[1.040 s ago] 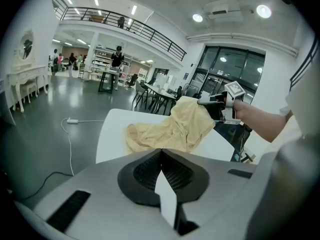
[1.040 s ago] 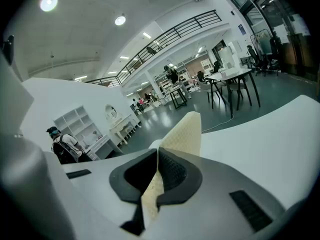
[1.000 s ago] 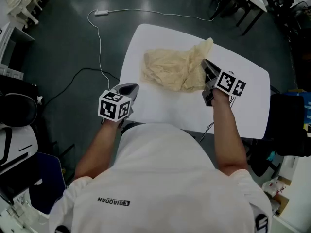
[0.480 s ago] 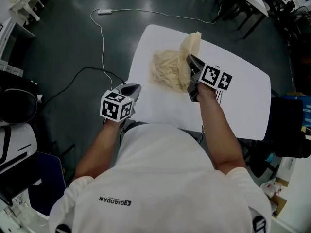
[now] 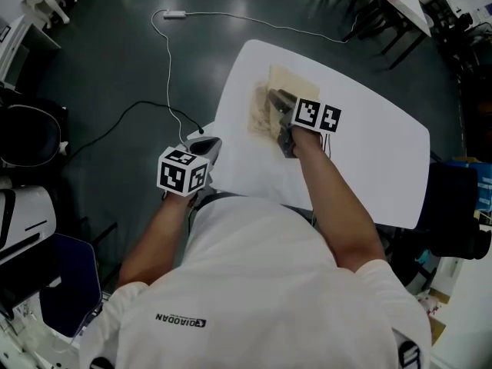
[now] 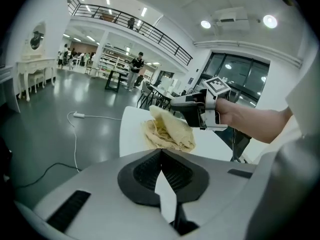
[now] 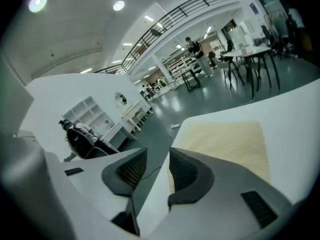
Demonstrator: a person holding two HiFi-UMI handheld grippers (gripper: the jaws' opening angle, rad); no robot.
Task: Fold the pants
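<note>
white table (image 5: 369, 156): cream pants (image 5: 286, 79) rumpled; right gripper (image 7: 157, 156) just opening, empty; left gripper (image 6: 161, 151) closed.

Pants (image 6: 167, 131): pale yellow, finely crinkled, no print. Worktop (image 5: 369, 152): plain white. Floor (image 5: 108, 60): dark grey-green, glossy, with pale streaks of reflected light. Cable (image 5: 168, 60): white. Left tongs (image 6: 161, 151) and right tongs (image 7: 157, 156): light grey shells with black ribbed pads (image 7: 186, 171). Marker cubes (image 5: 183, 171): white faces bearing black square patterns. Shirt (image 5: 254, 283): white, with one line of small black lettering.
</note>
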